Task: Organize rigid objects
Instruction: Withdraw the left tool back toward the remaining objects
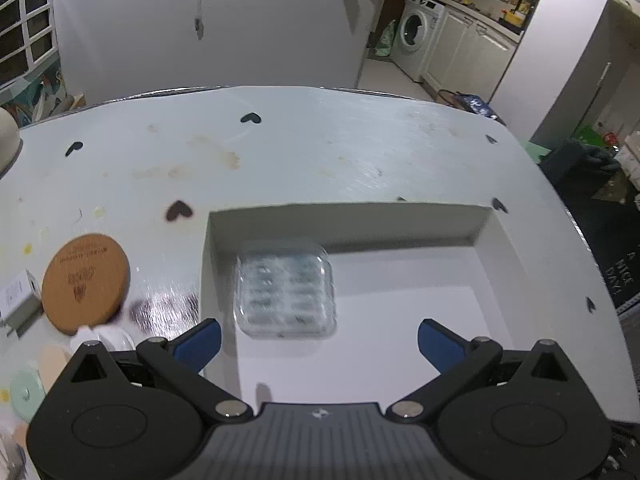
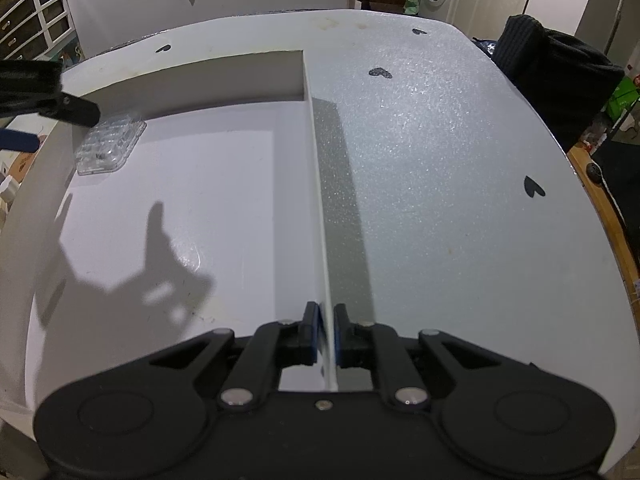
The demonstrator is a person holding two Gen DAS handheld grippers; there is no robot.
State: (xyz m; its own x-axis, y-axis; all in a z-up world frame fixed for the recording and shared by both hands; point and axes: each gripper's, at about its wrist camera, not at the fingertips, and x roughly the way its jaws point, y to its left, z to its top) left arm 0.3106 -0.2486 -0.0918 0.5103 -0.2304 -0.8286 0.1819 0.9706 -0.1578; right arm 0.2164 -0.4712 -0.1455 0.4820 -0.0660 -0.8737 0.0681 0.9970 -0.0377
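Left wrist view shows the table [image 1: 320, 152], covered in a pale cloth dotted with dark hearts and some stains, filling most of the frame. On it sits a shallow white cardboard box [image 1: 348, 216], open at the top, which looks to be the collecting place for the rigid items. Inside, tucked into the box's far left corner, lies a clear plastic blister case [image 1: 285, 290] with small compartments; its contents are too blurred to name. The left gripper [image 1: 319, 340] hovers just near of the case with its blue-padded jaws spread wide and nothing between them, which reads as a release, the case being left flat on the box floor. Outside the box to the left wait a round cork coaster [image 1: 86, 282], a small white adapter-like block [image 1: 18, 300] and some pale discs at the near edge, likely the next things to sort. In the right wrist view the right gripper [image 2: 326, 334] has its jaws pinched narrow on the box's thin right wall, apparently to steady the box while the other hand loads it.
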